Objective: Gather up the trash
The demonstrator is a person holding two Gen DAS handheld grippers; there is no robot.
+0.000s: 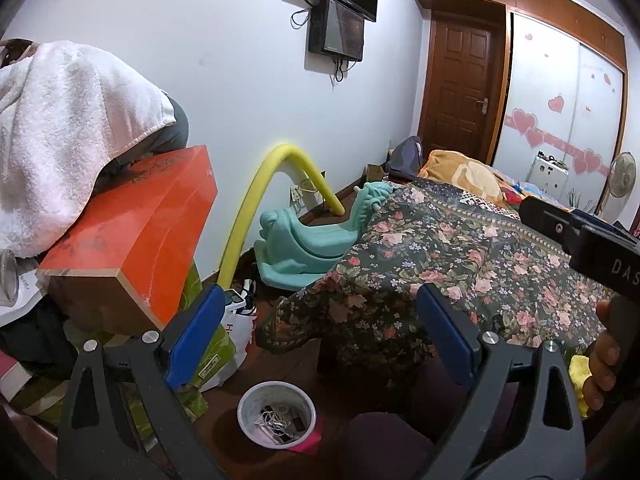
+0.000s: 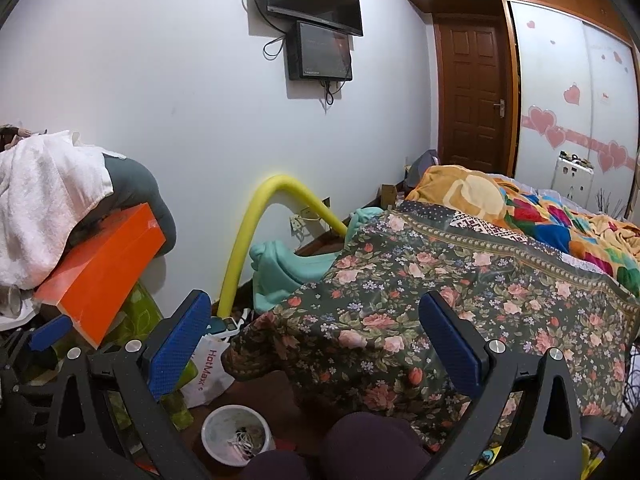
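Note:
A small white bin [image 1: 242,408] stands on the dark floor beside the bed, with white cords and scraps inside. My left gripper [image 1: 320,332] hovers above and behind it, open, with nothing between its blue pads [image 1: 196,336]. In the right wrist view the same bin [image 2: 212,436] is at the lower left, and my right gripper [image 2: 316,340] is open and empty over the bed's corner. A hand [image 1: 604,360] holds the right tool's black body [image 1: 600,252]. Something yellow and crumpled [image 1: 578,374] lies by that hand.
The floral bedspread [image 1: 460,264] hangs over the bed corner to the right. To the left are a tilted orange box [image 1: 132,232] under a white towel [image 1: 60,120], a white plastic bag [image 2: 212,364], a yellow foam tube [image 1: 256,200] and a teal toy [image 1: 296,244]. Dark-clad knees [image 2: 360,440] are beside the bin.

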